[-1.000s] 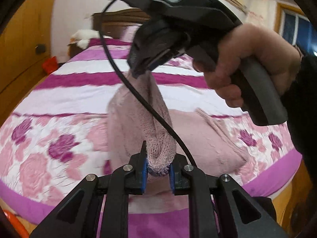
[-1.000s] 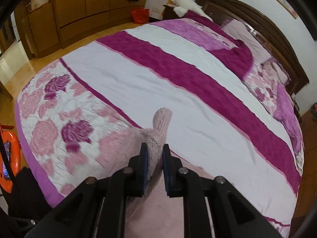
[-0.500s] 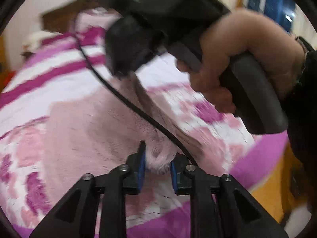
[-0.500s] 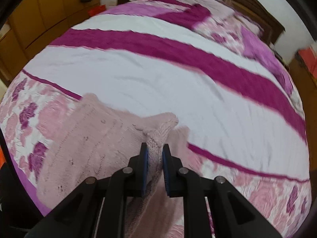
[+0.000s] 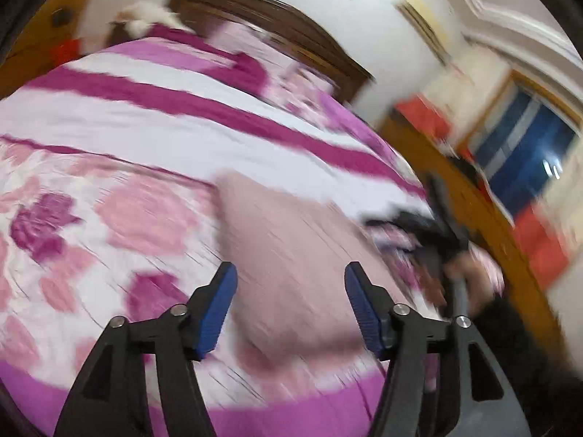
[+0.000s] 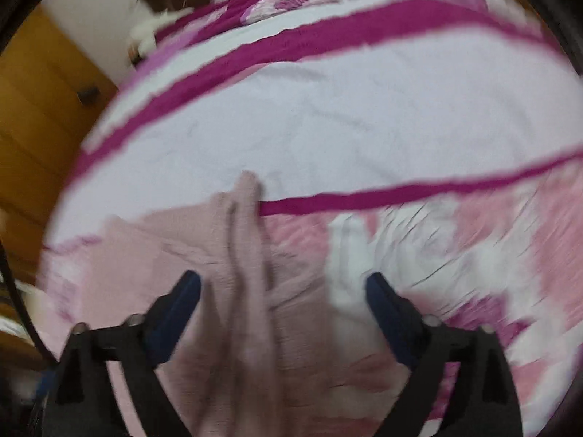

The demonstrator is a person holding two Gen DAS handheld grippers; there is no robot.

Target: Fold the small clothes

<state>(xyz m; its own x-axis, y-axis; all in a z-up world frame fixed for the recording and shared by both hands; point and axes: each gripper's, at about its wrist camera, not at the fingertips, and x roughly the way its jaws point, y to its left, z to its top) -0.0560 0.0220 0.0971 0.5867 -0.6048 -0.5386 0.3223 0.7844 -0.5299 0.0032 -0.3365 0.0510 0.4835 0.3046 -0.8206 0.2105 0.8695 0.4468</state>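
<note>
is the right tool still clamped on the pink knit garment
No: the right tool is opening, its blue pads clear of the pink knit garment lying on the bedspread.

left gripper point(image 5: 290, 296): jaws opening, pads clear, angled down | right gripper point(image 6: 282, 298): jaws opening wide, pads clear, pitched steeply down

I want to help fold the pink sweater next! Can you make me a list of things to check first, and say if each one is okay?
1. Left tool let go of the pink sweater: ok, its jaws are opening and nothing is pinched between them.
2. Right tool let go: ok, jaws opening, with a ridge of knit between them but the pads are off it.
3. Sweater resting on the bedspread: ok.
4. Sweater lying smooth: not ok, a bunched ridge runs up the middle in the right wrist view.
5. Edges lined up neatly: cannot tell, the pictures are blurred.
</note>
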